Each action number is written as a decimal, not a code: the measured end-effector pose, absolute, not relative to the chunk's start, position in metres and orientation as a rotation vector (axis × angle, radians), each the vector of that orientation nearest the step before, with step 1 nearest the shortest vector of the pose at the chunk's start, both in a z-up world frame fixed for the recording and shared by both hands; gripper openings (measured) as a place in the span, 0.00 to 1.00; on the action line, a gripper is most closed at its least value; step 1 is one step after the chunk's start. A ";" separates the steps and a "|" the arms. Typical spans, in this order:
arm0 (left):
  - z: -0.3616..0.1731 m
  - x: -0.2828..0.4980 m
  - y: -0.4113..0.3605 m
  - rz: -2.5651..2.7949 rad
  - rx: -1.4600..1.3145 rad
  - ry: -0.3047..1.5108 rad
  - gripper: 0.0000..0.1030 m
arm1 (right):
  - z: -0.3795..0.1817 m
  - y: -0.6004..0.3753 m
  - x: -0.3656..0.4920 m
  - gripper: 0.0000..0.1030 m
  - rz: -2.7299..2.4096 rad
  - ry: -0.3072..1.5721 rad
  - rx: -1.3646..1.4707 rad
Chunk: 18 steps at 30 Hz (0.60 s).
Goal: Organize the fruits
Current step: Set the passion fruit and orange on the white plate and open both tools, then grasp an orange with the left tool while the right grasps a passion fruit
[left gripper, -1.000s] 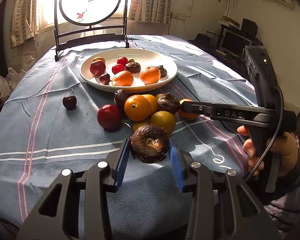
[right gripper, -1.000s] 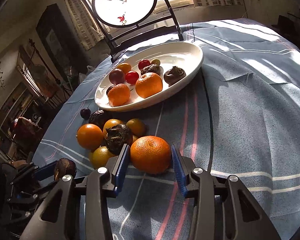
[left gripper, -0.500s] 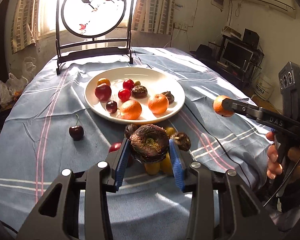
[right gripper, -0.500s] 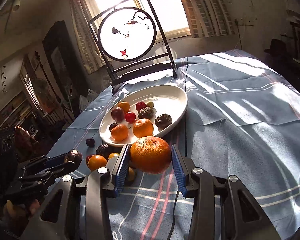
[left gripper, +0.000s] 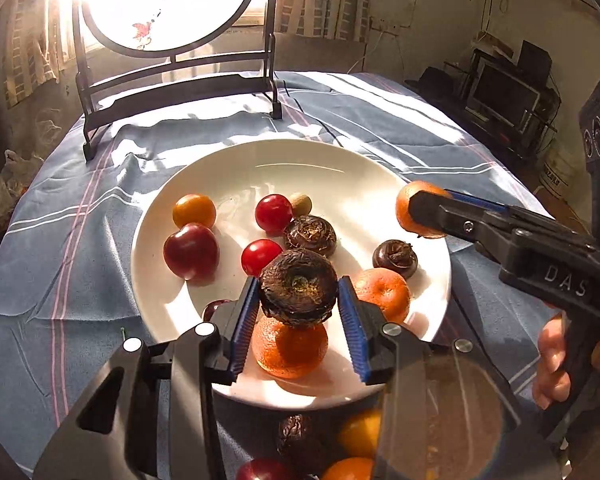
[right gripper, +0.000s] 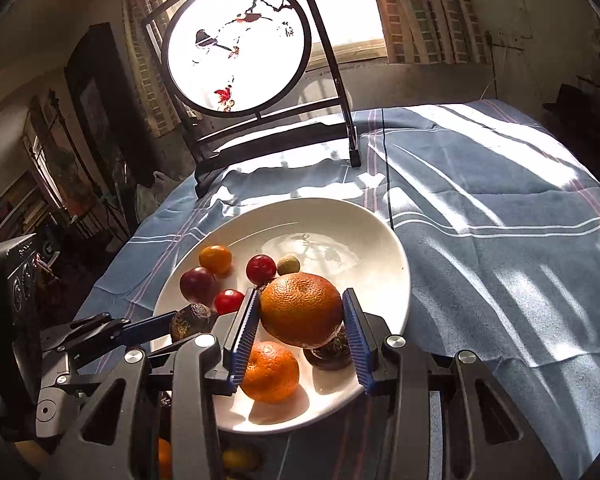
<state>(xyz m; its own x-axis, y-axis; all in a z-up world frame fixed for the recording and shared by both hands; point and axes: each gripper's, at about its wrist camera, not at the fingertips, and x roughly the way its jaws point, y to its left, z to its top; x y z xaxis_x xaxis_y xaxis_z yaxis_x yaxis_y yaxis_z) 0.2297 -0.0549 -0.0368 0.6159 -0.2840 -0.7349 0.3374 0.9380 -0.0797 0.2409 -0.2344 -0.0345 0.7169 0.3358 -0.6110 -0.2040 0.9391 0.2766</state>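
Two claws hang over the white plate [left gripper: 204,184] on the blue-clothed table [right gripper: 500,248]. At lower centre of the left wrist view, the left claw [left gripper: 299,312] pinches a dark wrinkled fruit [left gripper: 298,286] above a tangerine [left gripper: 290,350] lying on the plate. At lower centre of the right wrist view, the right claw [right gripper: 300,332] pinches an orange [right gripper: 302,309] above the plate's near half.

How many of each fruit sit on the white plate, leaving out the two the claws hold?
Mandarins: 2
Red cherry tomatoes: 2
Water chestnuts: 2
Dark red plum: 1
Small orange-yellow fruit: 1
Small green fruit: 1
Dark cherry, half hidden: 1
Total: 10
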 end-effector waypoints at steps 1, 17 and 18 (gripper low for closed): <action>-0.036 0.230 -0.053 -0.349 0.064 0.831 0.42 | -0.035 -0.233 0.241 0.43 0.294 0.712 0.191; -0.032 0.087 -0.014 -0.321 0.128 0.723 0.68 | -0.062 -0.217 0.099 0.52 0.422 0.731 0.095; -0.035 0.080 -0.014 -0.317 0.140 0.720 0.68 | -0.064 -0.211 0.095 0.52 0.421 0.727 0.066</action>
